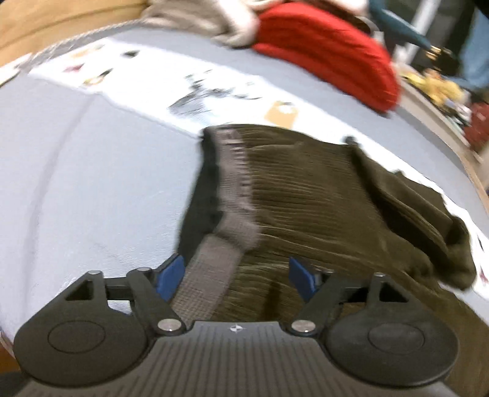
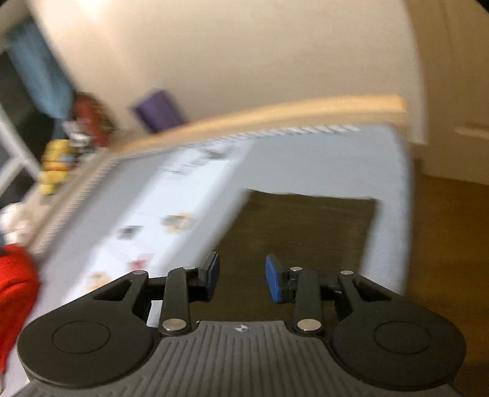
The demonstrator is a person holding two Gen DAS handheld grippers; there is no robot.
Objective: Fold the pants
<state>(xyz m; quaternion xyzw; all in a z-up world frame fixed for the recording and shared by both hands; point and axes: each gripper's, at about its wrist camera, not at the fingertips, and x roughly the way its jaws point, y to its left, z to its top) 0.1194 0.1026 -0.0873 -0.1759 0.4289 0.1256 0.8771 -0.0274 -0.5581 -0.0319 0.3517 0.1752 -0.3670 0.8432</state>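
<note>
Dark olive corduroy pants lie on a bed with a pale blue sheet. Their waistband with grey lining is turned open toward my left gripper, which is open just over the waist end, with a grey strip of fabric between its blue pads. In the right wrist view the pants stretch flat away toward the bed's foot. My right gripper is open above them and holds nothing. Both views are blurred.
A red knit garment and a grey-white cloth lie at the bed's far side. A printed white strip crosses the sheet. A wooden bed frame, cluttered shelf items and brown floor surround the bed.
</note>
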